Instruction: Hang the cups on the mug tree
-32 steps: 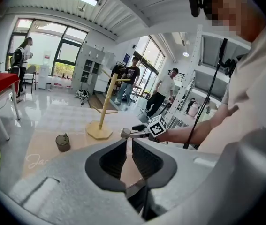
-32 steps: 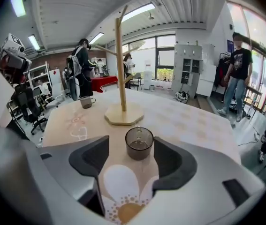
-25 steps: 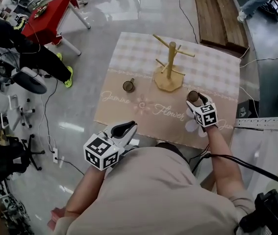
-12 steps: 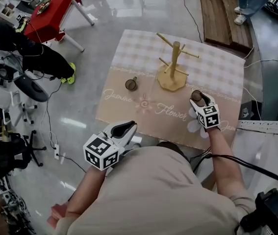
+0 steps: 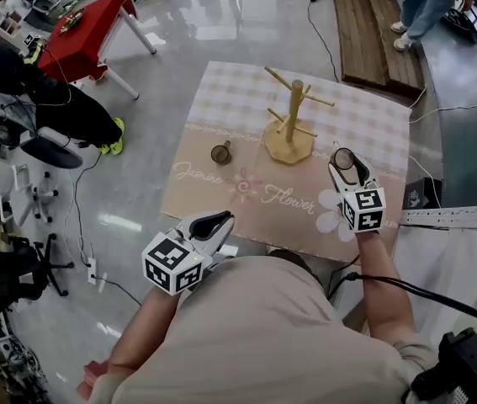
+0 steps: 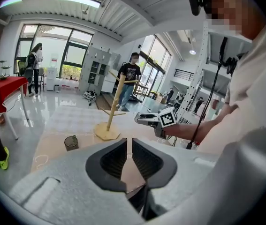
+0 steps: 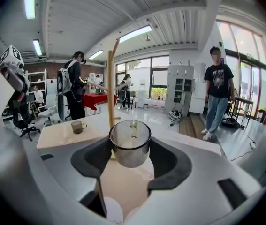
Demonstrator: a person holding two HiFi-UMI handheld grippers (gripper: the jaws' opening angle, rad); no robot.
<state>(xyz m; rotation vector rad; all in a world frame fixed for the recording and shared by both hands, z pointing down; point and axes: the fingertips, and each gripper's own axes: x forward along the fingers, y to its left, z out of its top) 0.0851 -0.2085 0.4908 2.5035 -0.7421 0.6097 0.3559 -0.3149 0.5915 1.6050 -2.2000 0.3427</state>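
A wooden mug tree (image 5: 293, 112) stands upright at the far middle of the patterned table mat (image 5: 221, 99). My right gripper (image 5: 345, 160) is to the right of its base, shut on a smoky glass cup (image 5: 344, 159) held upright just above the mat. In the right gripper view the pads press both sides of the cup (image 7: 130, 144), with the mug tree (image 7: 110, 88) behind it. A second smoky cup (image 5: 220, 152) stands on the mat left of the tree. My left gripper (image 5: 213, 221) hangs shut and empty near the mat's front edge.
A red table (image 5: 82, 28) and office chairs stand at the left, with a person in dark clothes (image 5: 45, 91) beside them. A wooden platform (image 5: 377, 23) lies beyond the mat. Cables run over the floor. Another person (image 7: 216, 90) stands behind the table.
My right gripper has closed on the cup, risen a little and shifted right, away from the tree's base. The left gripper has stayed where it was.
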